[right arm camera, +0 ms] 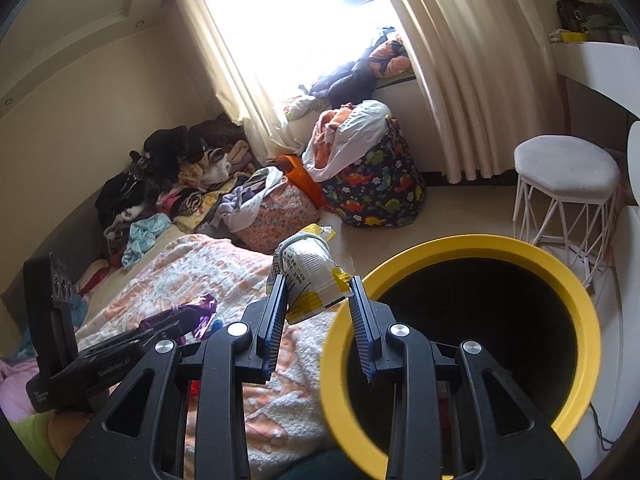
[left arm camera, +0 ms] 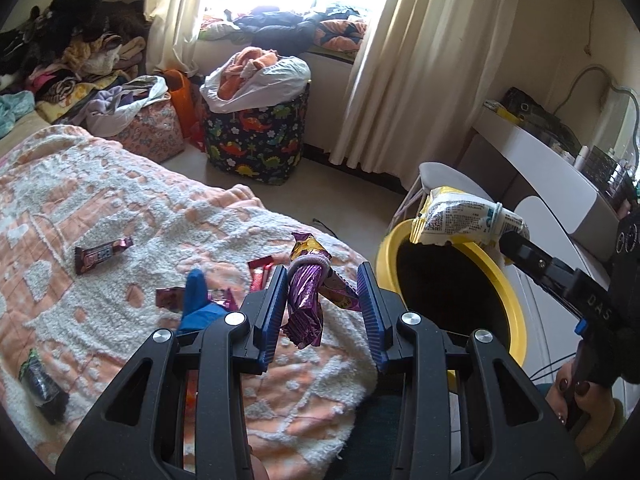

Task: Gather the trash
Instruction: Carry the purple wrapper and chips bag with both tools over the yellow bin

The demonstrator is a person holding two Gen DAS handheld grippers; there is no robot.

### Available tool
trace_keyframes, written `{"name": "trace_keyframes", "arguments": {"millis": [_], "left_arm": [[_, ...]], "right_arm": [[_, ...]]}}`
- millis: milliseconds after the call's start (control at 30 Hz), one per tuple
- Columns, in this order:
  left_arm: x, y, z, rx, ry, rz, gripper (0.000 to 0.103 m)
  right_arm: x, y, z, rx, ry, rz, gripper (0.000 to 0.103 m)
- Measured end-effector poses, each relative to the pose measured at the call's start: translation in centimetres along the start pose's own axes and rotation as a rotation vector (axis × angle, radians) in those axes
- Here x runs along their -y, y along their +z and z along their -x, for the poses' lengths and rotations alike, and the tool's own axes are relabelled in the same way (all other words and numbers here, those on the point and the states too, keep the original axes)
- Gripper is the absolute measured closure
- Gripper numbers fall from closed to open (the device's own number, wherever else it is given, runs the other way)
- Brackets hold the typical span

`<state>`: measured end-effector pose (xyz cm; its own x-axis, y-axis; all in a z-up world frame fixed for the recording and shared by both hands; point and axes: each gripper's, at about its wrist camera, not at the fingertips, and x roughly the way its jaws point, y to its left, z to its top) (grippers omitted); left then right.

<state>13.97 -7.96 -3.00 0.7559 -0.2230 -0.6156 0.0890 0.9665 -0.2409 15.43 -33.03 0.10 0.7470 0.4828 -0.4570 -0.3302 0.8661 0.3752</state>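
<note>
Your left gripper [left arm camera: 322, 300] fingers stand part open around a crinkled purple foil wrapper [left arm camera: 306, 304], seemingly clamped above the peach-and-white fleece blanket [left arm camera: 120, 184] on the bed; your right gripper [right arm camera: 318, 300] fingers grip a white-and-yellow printed snack bag [right arm camera: 310, 276] beside the round yellow-rimmed bin [right arm camera: 576, 292], right of the bed; more wrappers [left arm camera: 102, 254] lie on the blanket.

Right gripper [right arm camera: 318, 284] grips a white-and-yellow snack bag [right arm camera: 310, 276] just beside the rim of the yellow bin [right arm camera: 576, 300]. Over on the left, the other gripper [right arm camera: 160, 326] carries a purple wrapper [right arm camera: 196, 312] above the blanket [right arm camera: 192, 268].
</note>
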Motion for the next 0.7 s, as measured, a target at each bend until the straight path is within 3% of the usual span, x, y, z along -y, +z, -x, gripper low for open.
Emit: {"name": "trace_keyframes", "arguments": {"millis": [700], "left_arm": [[7.2,-1.4,-2.5,-0.060,-0.104,-0.144,0.074]], "right_arm": [[6.7,1.0,1.7,0.057,-0.125,-0.095,0.073]]}}
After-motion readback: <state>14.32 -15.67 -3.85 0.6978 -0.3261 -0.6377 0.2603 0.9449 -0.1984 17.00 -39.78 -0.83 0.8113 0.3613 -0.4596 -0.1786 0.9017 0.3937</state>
